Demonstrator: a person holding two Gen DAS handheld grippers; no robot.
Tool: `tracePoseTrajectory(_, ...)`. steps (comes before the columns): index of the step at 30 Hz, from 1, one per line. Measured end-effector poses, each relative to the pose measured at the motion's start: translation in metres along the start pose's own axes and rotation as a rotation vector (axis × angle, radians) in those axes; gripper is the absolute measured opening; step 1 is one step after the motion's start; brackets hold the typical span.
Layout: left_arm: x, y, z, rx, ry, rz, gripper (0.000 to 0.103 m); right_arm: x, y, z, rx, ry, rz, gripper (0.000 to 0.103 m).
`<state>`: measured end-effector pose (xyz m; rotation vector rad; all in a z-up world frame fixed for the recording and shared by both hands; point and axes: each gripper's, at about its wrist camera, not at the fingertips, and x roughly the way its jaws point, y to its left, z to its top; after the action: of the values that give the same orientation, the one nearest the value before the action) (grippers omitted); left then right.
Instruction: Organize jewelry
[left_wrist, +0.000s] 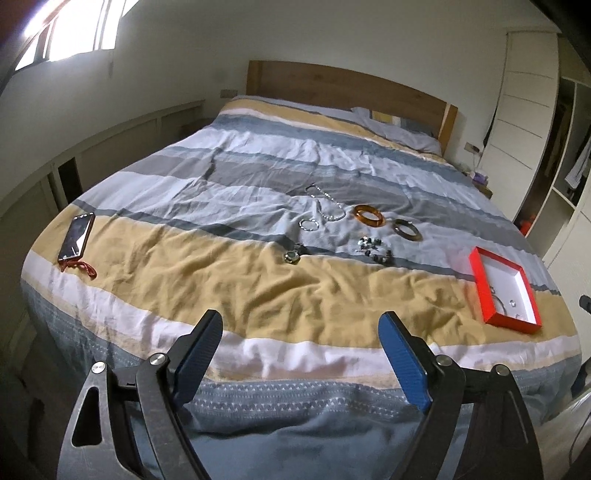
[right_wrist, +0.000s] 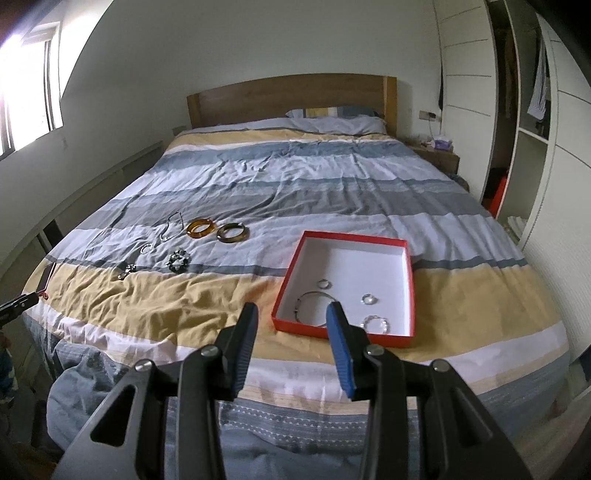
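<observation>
A red box with a white inside lies on the bed near the foot; it also shows in the left wrist view. In it lie a thin silver bangle and three small clear rings or bracelets. On the bedspread lie an amber bangle, a brown bangle, a silver necklace, a small clear bracelet, a dark beaded bracelet and a pendant piece. My left gripper is open and empty over the foot of the bed. My right gripper is open and empty, just short of the box.
A phone with a red strap lies at the bed's left edge. A wooden headboard and pillow are at the far end. A wardrobe stands to the right, a nightstand beside it.
</observation>
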<state>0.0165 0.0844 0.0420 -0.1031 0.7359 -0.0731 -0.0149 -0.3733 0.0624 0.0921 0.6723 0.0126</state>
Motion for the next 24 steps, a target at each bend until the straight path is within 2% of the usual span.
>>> tracePoseTrajectory(10,0.048,0.002,0.02,0.036,0.043,0.031,0.079,0.063,0.034,0.014,-0.035,0.06,0.097,0.037)
tracePoseTrajectory(20,0.117,0.003,0.045,0.049,0.118,-0.018,0.065,0.144,0.083,0.038,-0.074,0.129,0.218,0.037)
tracePoseTrajectory(24,0.151,0.001,0.062,0.064,0.139,-0.046,0.064,0.184,0.105,0.054,-0.061,0.147,0.284,0.037)
